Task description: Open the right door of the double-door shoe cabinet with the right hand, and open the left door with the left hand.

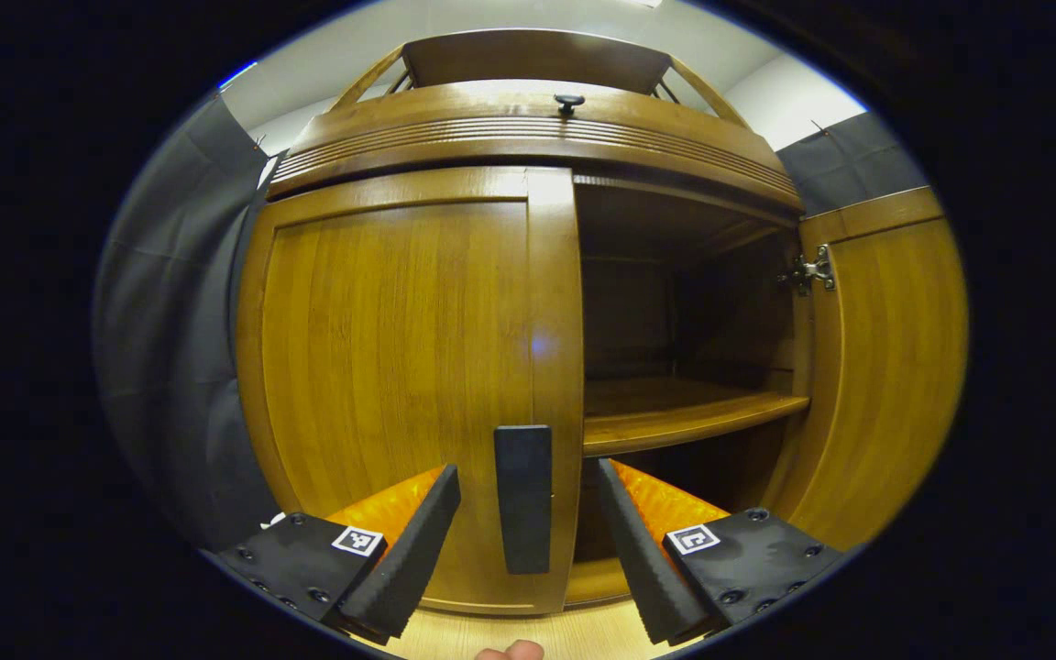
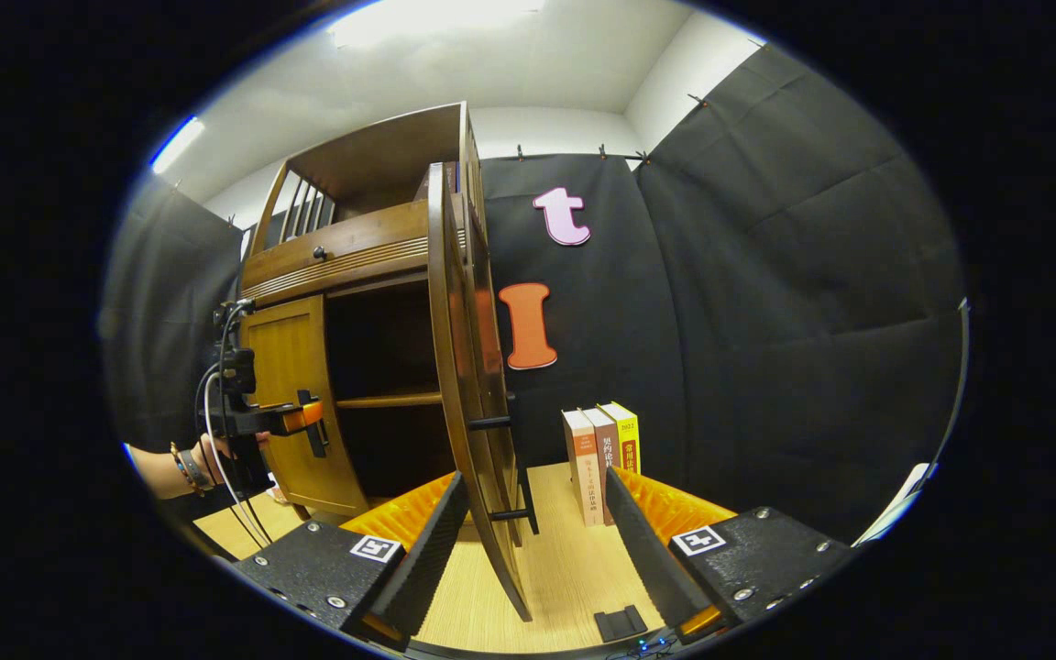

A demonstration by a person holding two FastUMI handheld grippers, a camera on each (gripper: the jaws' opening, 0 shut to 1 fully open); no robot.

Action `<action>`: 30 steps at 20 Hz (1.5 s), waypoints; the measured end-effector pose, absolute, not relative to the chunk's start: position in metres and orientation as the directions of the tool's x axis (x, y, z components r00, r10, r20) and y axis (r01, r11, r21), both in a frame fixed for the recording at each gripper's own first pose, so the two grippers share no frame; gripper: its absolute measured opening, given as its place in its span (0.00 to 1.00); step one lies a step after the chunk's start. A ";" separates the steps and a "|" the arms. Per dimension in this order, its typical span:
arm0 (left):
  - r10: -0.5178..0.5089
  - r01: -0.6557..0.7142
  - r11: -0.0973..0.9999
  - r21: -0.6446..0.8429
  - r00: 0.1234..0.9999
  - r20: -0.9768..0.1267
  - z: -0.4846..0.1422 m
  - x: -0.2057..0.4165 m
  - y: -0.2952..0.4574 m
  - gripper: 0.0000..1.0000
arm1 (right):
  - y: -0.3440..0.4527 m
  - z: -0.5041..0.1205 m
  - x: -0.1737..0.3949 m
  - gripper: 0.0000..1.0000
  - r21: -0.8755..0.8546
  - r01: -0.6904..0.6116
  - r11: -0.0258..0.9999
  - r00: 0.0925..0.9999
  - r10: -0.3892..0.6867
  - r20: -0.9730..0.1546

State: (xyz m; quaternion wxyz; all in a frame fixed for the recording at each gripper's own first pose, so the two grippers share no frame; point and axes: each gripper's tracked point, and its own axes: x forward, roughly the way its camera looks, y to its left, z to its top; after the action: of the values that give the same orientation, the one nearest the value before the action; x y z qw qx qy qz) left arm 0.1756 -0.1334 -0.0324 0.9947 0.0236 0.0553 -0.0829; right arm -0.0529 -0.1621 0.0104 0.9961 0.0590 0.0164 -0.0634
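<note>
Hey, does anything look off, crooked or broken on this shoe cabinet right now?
Nothing stands out. The right door stands swung open on its hinge, the left door sits closed and square with its handle between the left gripper's open fingers. The books stand upright.

Left gripper view set close, facing the shoe cabinet (image 1: pixel 418 367) front, right gripper view farther back, cabinet (image 2: pixel 345 367) at 10 o'clock, shared by both

Both the left gripper (image 1: pixel 524 541) and the right gripper (image 2: pixel 528 550) had black ridged fingers, orange ribbed inner bodies and screwed black plates bearing square black-and-white markers, while the wrist (image 2: pixel 187 467) wore a beaded bracelet.
</note>
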 end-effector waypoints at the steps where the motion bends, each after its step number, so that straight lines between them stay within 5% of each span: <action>1: -0.163 0.169 0.985 0.040 0.979 -0.123 -0.037 0.180 -0.132 0.94 | -0.164 0.011 -0.051 0.92 0.113 0.133 0.985 0.991 -0.129 -0.038; 14: -0.170 0.175 0.985 0.016 0.974 -0.150 -0.055 0.203 -0.125 0.94 | -0.169 0.013 -0.052 0.92 0.073 0.166 0.983 0.986 -0.163 -0.041; 21: -0.185 0.194 0.980 0.047 0.971 -0.149 -0.055 0.200 -0.138 0.42 | -0.161 0.008 -0.053 0.92 0.055 0.159 0.986 0.986 -0.157 -0.050; 25: -0.198 0.197 0.980 -0.022 0.963 -0.184 -0.058 0.204 -0.138 0.33 | -0.162 0.005 -0.058 0.92 0.050 0.165 0.985 0.985 -0.162 -0.054; 30: -0.186 0.189 0.982 -0.004 0.962 -0.200 -0.057 0.196 -0.137 0.34 | -0.162 0.003 -0.064 0.92 0.065 0.171 0.983 0.984 -0.168 -0.058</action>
State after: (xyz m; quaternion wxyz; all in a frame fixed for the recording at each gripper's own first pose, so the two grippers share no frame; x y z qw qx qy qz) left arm 0.1960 -0.1368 -0.0569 0.9904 0.0073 0.1002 -0.0948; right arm -0.0637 -0.1615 0.0031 0.9954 0.0350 0.0263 -0.0851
